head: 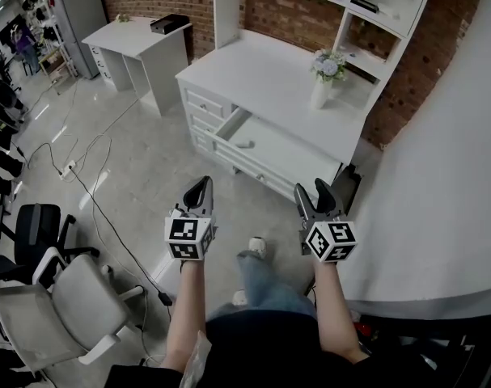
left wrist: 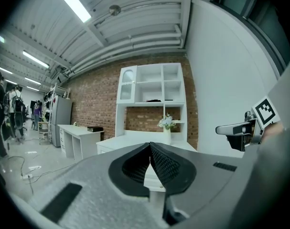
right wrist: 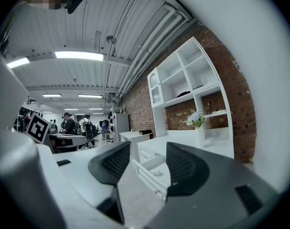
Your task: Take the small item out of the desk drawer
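A white desk [head: 269,71] with a hutch stands ahead, and its wide middle drawer [head: 287,153] is pulled out. Near the drawer's left end lies a small pale item [head: 244,144]; the right gripper view also shows the drawer [right wrist: 145,167] and the item [right wrist: 158,172]. Both grippers hang over the floor, well short of the desk. My left gripper [head: 200,186] is shut with nothing in it, its pads meeting [left wrist: 150,151]. My right gripper [head: 314,194] is open and empty, a wide gap between its fingers [right wrist: 147,157].
A vase of flowers [head: 326,73] stands on the desktop. A second white desk [head: 136,40] is at the back left. Office chairs [head: 55,305] and floor cables [head: 91,186] lie to the left. A white curved tabletop [head: 439,208] runs along the right.
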